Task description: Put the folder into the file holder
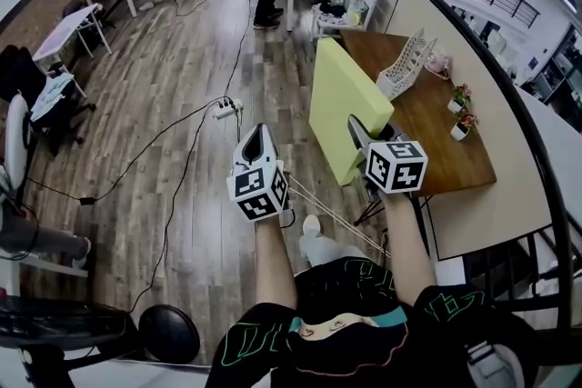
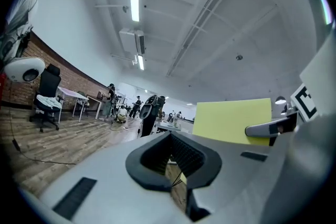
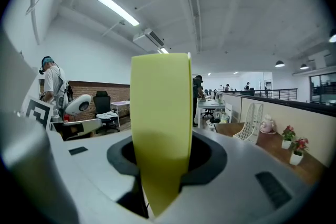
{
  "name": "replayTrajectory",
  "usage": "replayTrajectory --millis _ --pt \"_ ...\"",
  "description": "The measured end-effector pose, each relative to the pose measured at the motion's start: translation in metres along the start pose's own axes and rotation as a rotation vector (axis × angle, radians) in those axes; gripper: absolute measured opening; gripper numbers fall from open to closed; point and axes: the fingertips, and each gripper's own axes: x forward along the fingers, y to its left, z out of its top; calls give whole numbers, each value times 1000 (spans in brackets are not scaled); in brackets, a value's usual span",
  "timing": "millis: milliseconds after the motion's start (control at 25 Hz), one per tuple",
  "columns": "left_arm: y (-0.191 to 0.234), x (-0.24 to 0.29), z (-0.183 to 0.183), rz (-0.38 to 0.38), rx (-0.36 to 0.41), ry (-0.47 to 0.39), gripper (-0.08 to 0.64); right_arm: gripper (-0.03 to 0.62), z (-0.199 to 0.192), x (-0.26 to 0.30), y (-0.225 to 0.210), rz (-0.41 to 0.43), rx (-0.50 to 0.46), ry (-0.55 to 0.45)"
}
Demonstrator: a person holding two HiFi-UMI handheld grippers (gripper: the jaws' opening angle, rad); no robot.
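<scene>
The folder (image 1: 341, 104) is a plain, flat, pale yellow-green sheet with square corners. It hangs in the air at the left edge of the wooden table (image 1: 436, 136), standing on edge. Its broad face turns toward the open floor, and its long axis runs away from the person toward the table's far end. The right gripper (image 1: 357, 130) pinches it at the near lower edge, with both jaws closed on the thin board. In the right gripper view the folder rises straight out of the jaws.

The file holder (image 1: 405, 64), white openwork plastic with slanted dividers, stands well apart at the far end of the table. Two small potted plants (image 1: 459, 109) sit along the table's right side by a low wall.

The left gripper (image 1: 257, 144) hovers over the plank floor (image 1: 164, 86) beside the folder. Its ribbed pads are drawn nearly together with nothing between them. The floor to the left is wide, crossed by a thin cable (image 1: 177, 159).
</scene>
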Motion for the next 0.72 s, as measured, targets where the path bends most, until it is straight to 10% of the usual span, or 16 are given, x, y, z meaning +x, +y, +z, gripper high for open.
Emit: replayTrajectory --millis 720 --pt "98 70 13 147 38 4 -5 161 8 149 21 127 2 25"
